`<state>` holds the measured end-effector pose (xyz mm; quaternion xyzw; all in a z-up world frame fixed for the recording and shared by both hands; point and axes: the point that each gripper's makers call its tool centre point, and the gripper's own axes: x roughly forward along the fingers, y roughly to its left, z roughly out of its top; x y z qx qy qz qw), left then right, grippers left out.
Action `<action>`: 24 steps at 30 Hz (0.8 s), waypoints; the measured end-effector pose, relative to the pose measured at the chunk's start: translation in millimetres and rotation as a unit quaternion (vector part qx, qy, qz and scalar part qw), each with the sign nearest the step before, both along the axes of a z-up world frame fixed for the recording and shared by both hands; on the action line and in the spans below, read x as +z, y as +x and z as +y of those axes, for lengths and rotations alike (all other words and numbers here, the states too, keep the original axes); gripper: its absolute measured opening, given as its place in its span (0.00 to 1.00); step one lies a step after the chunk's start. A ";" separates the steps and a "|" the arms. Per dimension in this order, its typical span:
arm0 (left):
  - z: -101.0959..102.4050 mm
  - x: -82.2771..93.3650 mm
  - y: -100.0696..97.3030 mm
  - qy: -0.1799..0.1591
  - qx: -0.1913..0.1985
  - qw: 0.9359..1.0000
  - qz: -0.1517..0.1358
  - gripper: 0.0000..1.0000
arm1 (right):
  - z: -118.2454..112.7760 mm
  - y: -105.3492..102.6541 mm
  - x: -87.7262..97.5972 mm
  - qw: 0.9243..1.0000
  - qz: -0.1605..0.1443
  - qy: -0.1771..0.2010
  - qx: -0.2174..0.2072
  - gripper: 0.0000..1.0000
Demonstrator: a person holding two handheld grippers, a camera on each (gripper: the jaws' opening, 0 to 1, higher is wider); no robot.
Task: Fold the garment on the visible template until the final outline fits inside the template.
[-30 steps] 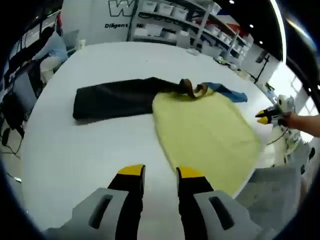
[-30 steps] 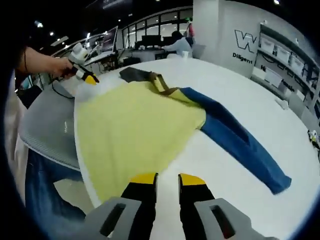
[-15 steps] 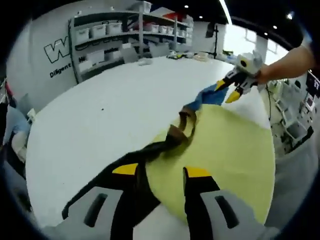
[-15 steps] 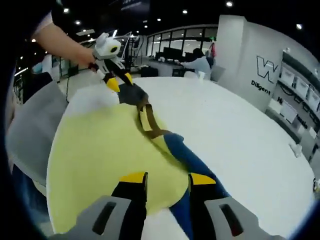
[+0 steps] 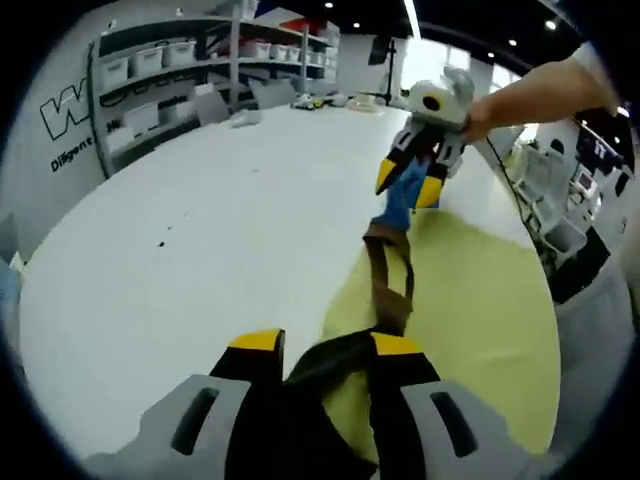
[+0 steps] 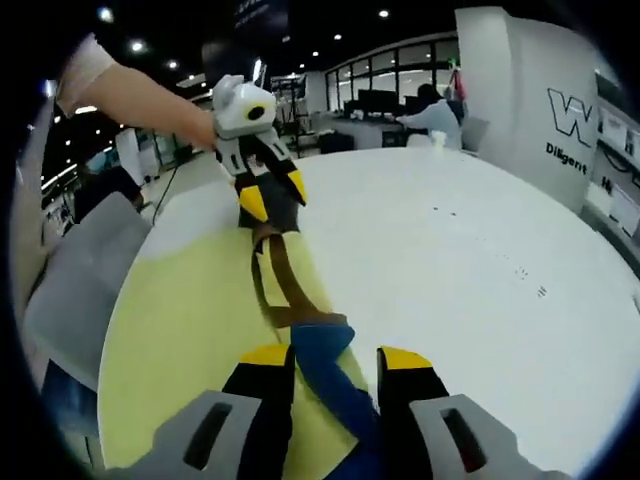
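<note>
left gripper view: the left gripper [image 5: 318, 345] has its yellow-tipped jaws on either side of the black end of the long garment [image 5: 392, 285], a black and blue cloth with a brown strap in the middle. the jaws look clenched on that black end, though the contact itself is low in the picture and hard to read. from here the garment's long axis runs straight ahead, strung taut over the pale yellow rounded template sheet [image 5: 480, 310] that lies by the near edge of the round white bench [image 5: 190, 230]. at the far end the right gripper [image 5: 409, 183] grips the blue end.

right gripper view: the same line seen from the other end. the right gripper [image 6: 332, 355] has the blue cloth between its jaws, apparently pinched. the garment [image 6: 288, 285] stretches ahead over the template sheet [image 6: 190, 330] to the left gripper [image 6: 268, 192], closed on the black end. each gripper is nearest its own end, so the fold likely turns on bringing the two ends together over the template.
</note>
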<state>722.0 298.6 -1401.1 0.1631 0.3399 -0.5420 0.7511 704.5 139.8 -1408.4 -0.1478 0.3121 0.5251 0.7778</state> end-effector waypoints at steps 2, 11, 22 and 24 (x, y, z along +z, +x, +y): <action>-3.3 -7.3 -2.1 0.015 -0.025 1.000 0.005 0.32 | 1.8 0.7 -4.1 1.000 0.006 -0.004 0.007 0.25; -2.7 -30.9 -12.8 0.068 -0.062 0.996 0.021 0.08 | 1.2 -15.2 -18.5 0.998 0.026 -0.025 0.044 0.00; 1.4 -4.4 2.6 0.042 -0.032 0.999 -0.013 0.03 | -7.8 -15.4 -1.3 1.000 -0.002 -0.004 0.028 0.00; 2.3 6.7 16.3 0.028 -0.009 0.999 -0.036 0.03 | -11.4 -6.3 6.4 1.000 -0.018 -0.005 0.016 0.00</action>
